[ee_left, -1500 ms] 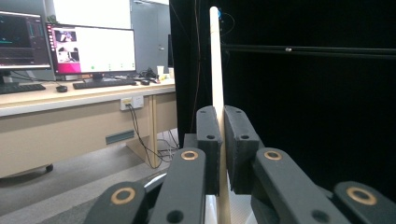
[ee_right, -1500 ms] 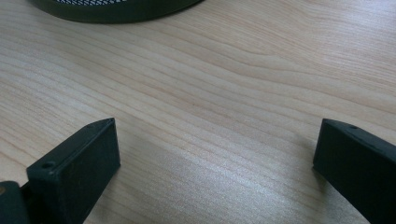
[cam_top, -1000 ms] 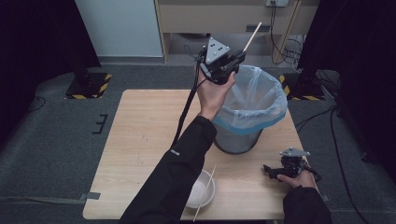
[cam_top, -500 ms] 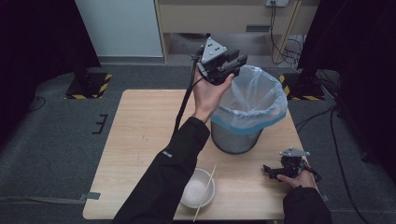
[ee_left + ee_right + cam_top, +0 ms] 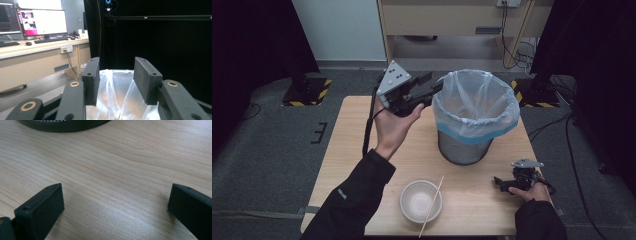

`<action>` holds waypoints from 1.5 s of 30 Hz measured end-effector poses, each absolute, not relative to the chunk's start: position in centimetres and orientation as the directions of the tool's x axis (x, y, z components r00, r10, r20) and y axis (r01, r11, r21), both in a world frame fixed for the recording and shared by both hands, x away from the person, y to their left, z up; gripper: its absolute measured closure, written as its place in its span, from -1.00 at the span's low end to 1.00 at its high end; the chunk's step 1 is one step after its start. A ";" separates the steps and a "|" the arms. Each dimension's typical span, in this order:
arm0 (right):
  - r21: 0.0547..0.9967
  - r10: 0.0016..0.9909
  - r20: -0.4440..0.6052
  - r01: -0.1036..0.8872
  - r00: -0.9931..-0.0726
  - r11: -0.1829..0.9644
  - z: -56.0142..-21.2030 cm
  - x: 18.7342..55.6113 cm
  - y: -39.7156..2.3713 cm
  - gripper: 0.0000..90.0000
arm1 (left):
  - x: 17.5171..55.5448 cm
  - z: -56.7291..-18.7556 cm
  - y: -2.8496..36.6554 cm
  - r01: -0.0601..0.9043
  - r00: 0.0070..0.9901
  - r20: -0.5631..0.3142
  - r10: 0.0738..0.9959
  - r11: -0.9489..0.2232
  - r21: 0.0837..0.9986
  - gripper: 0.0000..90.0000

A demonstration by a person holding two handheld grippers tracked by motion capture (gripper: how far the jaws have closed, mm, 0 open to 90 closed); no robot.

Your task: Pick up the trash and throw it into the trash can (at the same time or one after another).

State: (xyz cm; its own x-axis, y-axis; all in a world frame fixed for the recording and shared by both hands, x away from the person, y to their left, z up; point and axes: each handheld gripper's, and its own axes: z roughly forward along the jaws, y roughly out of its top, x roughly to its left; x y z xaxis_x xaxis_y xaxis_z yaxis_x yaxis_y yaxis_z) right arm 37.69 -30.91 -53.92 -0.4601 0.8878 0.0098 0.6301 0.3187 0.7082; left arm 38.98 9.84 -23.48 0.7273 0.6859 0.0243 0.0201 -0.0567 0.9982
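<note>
Left tongs (image 5: pixel 435 89), just opening, hold nothing beside the bin (image 5: pixel 475 117); right tongs (image 5: pixel 498 183) gape on the table (image 5: pixel 352 140).

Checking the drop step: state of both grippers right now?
Left gripper: open, jaws just opened, nothing between them, at the bin rim.
Right gripper: open wide, empty, low over the table.

sleeves: black (image 5: pixel 357 195) | grippers: black, brass screws | left gripper (image 5: pixel 434 90): grey plate
</note>
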 end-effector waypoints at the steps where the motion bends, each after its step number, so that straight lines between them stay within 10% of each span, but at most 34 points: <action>1: 0.708 0.888 0.010 0.630 -0.460 0.319 -53.9 37.7 -30.9 -0.98 | 38.4 -23.8 10.3 0.021 0.729 0.026 0.684 -0.060 0.998 0.22; 45: 0.706 0.888 0.009 0.631 -0.461 0.320 -53.9 37.6 -30.9 -0.98 | 28.6 -45.2 9.9 0.442 0.741 -0.153 0.654 -0.303 0.845 0.12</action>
State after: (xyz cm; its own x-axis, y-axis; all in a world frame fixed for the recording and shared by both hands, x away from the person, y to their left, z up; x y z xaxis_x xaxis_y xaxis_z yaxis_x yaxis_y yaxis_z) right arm 37.64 -30.88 -53.92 -0.4606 0.8876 0.0090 0.6312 0.3204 0.7064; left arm 28.56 9.86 -45.23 0.7406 0.6544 -0.1528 0.4417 -0.3026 0.8446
